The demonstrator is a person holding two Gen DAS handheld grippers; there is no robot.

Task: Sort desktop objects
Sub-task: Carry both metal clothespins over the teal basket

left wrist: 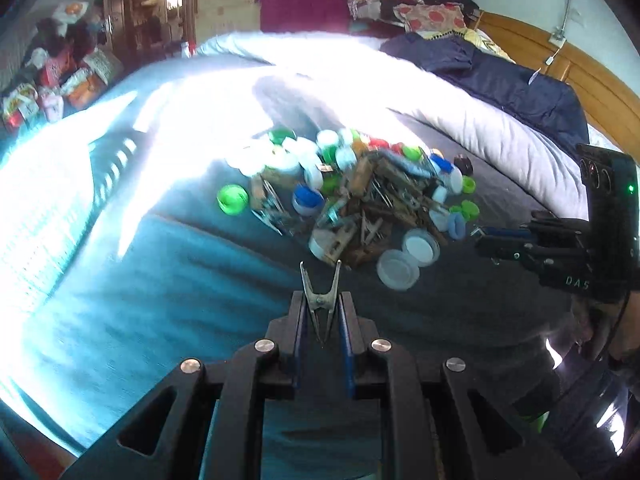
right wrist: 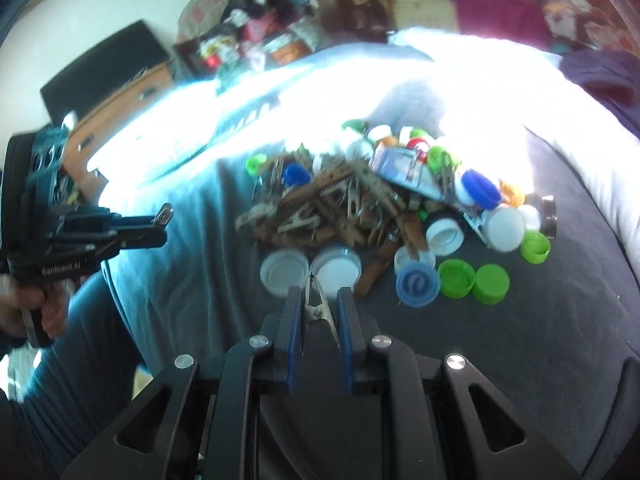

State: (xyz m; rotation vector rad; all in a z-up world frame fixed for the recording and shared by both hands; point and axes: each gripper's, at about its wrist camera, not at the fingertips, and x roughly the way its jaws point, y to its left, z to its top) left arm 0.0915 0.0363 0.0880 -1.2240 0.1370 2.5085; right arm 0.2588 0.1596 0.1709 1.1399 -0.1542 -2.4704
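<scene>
A heap of wooden clothespins (left wrist: 376, 208) (right wrist: 332, 208), metal clips and coloured bottle caps lies on a dark cloth on a bed. My left gripper (left wrist: 321, 300) is shut on a metal clip (left wrist: 320, 300), held just short of the heap's near edge. It shows at the left of the right wrist view (right wrist: 160, 224). My right gripper (right wrist: 318, 300) is shut on a metal clip (right wrist: 318, 308), just before two white lids (right wrist: 312, 270). It shows at the right of the left wrist view (left wrist: 488, 242).
Green caps (right wrist: 474, 282) and a blue cap (right wrist: 416, 286) lie at the heap's near right. A green cap (left wrist: 232, 199) lies left of the heap. A white duvet (left wrist: 440, 96) and a dark blanket (left wrist: 520, 84) rise behind. A wooden headboard (left wrist: 580, 76) is at the right.
</scene>
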